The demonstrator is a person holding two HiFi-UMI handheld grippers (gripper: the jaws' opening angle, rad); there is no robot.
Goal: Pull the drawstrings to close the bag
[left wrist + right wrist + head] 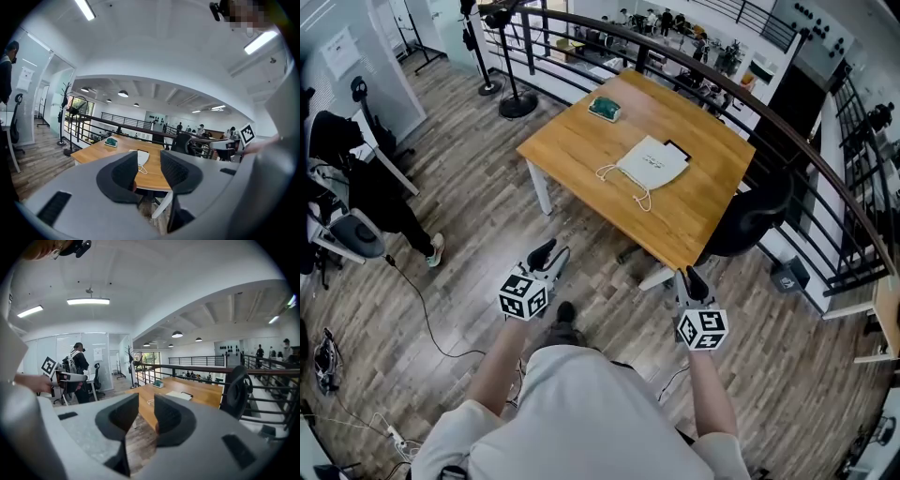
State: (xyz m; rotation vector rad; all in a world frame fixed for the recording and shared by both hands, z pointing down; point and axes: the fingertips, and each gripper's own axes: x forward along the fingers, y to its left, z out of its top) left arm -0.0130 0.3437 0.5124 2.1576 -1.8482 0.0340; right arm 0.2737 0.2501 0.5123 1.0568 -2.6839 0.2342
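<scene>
Approach step: L claw (549, 254) and R claw (692, 279) both released, nothing btwn jaws, bag (652, 162) flat on desk (581, 141) well ahead of both, drawstrings (623, 184) trailing toward L claw, so next prob. close in and pinch cords.

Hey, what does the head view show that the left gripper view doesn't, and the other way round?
Only the head view: both grippers from above, left gripper and right gripper, short of the table, plus a cable on the floor. Only the left gripper view: its jaws apart with nothing between them, and ceiling lights. Both: the white drawstring bag lying on the table, the green object and the railing.
</scene>
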